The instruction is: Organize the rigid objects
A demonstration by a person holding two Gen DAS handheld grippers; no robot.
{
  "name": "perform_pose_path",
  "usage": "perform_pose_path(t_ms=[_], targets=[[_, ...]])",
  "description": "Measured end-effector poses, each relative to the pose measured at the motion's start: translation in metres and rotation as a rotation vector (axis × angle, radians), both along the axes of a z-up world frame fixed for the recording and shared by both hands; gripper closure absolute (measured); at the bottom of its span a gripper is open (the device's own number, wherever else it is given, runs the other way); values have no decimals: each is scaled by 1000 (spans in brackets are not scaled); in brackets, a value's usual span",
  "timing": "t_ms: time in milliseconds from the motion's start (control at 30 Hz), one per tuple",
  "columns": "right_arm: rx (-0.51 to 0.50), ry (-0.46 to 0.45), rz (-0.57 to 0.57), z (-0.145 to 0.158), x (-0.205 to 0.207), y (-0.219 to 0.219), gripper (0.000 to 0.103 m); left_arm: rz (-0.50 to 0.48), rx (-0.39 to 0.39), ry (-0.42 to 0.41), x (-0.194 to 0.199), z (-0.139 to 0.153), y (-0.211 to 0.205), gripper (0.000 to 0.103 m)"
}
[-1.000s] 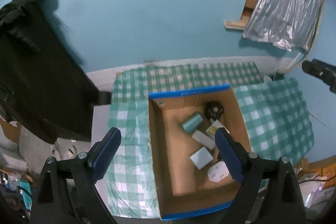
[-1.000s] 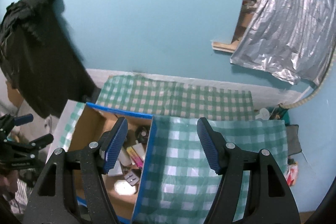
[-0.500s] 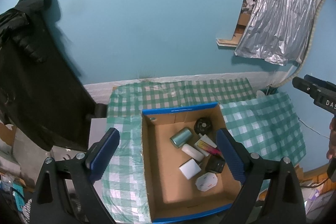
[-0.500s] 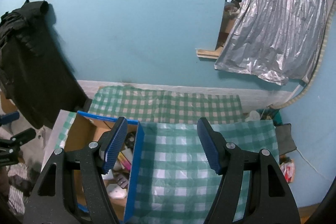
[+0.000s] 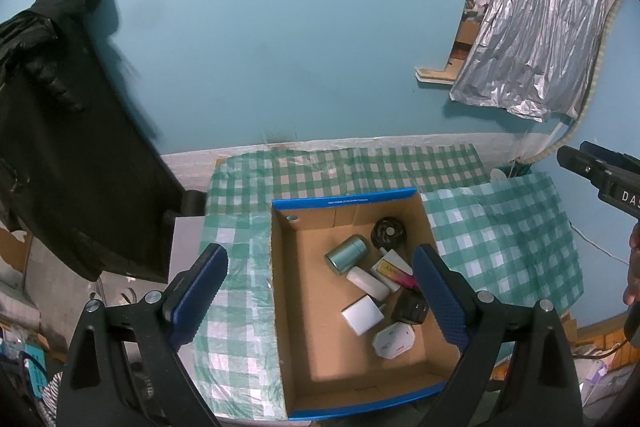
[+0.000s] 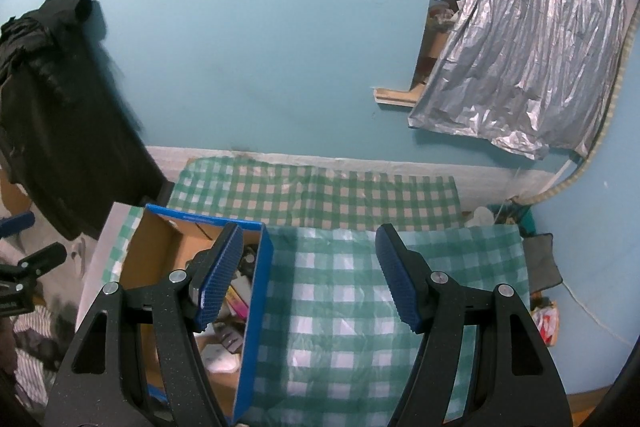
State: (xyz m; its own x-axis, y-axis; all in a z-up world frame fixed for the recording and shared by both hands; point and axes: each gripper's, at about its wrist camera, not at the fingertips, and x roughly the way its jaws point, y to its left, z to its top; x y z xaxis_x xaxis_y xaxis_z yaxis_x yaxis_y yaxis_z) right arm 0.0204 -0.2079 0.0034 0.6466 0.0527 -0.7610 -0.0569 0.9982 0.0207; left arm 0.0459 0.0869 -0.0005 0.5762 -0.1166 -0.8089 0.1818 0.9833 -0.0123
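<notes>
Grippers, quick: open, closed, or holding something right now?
Left gripper: open, holding nothing, above the box.
Right gripper: open, holding nothing, above the cloth.

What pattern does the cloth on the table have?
The cloth has green and white checks, clearest in the right wrist view.

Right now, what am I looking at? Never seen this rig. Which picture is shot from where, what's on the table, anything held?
No robot here: a person holds a two-finger claw in each hand, each with a fisheye camera looking along its fingers. One picture is from the left claw, above a cardboard box on a checked cloth. In the box: a teal can, a white block, a black disc and other small things. The other is from the right claw, over bare cloth beside the box. Both claws are open and hold nothing.
</notes>
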Motion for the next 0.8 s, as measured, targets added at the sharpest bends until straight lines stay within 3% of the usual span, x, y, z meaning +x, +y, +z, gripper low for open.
perform_pose_path(t_ms=[800], targets=[[-4, 8, -4, -1, -1, -2, 35, -15, 6, 24, 0, -7, -7, 8]])
